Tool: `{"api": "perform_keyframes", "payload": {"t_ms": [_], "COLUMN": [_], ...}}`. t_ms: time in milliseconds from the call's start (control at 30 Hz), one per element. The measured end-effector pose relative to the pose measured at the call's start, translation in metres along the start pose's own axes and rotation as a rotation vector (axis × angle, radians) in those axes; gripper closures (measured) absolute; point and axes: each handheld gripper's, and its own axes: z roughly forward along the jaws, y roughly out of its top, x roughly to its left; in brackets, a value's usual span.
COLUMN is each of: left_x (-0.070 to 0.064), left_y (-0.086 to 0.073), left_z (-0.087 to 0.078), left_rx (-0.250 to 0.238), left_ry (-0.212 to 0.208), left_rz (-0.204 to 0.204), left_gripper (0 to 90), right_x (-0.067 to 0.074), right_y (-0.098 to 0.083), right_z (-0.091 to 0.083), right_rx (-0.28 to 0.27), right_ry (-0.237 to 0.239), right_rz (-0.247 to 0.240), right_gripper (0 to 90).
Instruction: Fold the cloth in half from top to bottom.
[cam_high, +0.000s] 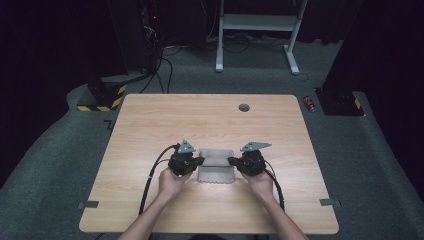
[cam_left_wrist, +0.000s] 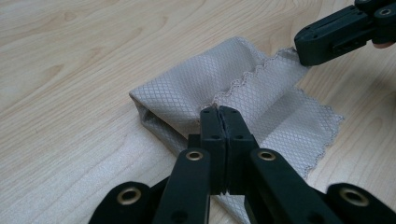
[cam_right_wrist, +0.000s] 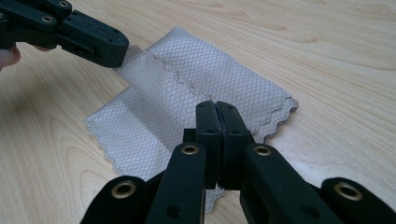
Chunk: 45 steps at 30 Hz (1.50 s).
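Left gripper (cam_high: 201, 161) pinched on grey cloth (cam_high: 216, 167), left edge; right gripper (cam_high: 232, 161) pinched on right edge. Bare wooden table (cam_high: 165, 120) all round.

Tabletop (cam_high: 210, 120) bare all around the cloth (cam_high: 216, 167); only a small grommet (cam_high: 244, 107) near the far edge; both tools flank the cloth closely.

I see a pale grey, diamond-patterned folded cloth with scalloped edges (cam_high: 216, 166) at centre frame, on a light wood-grain tabletop (cam_high: 200, 120), between my black grippers.
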Motion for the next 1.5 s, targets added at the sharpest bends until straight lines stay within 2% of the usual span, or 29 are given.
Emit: {"api": "perform_keyframes", "payload": {"t_ms": [367, 767, 1067, 1333, 1500], "left_x": [-0.004, -0.006, -0.01, -0.011, -0.011], "left_y": [-0.006, -0.015, -0.018, -0.02, -0.021], "left_z": [0.0, -0.002, 0.001, 0.002, 0.002], "left_rx": [-0.004, -0.002, 0.003, 0.01, 0.01], "left_ry": [-0.014, -0.014, -0.014, 0.014, 0.018], "left_rz": [0.002, 0.007, 0.015, 0.043, 0.042], "left_gripper": [89.1, 89.0, 88.8, 88.5, 88.2], "right_x": [0.003, 0.008, 0.008, 0.01, 0.011], "right_y": [-0.006, -0.012, -0.019, -0.025, -0.025], "right_z": [-0.003, -0.002, -0.002, 0.002, 0.004], "right_rx": [0.0, 0.006, 0.009, 0.024, 0.022], "right_ry": [0.004, 0.016, 0.015, 0.023, 0.02], "right_rz": [0.006, -0.018, -0.004, -0.004, -0.011], "right_gripper": [89.0, 88.9, 88.9, 88.5, 87.8]}}
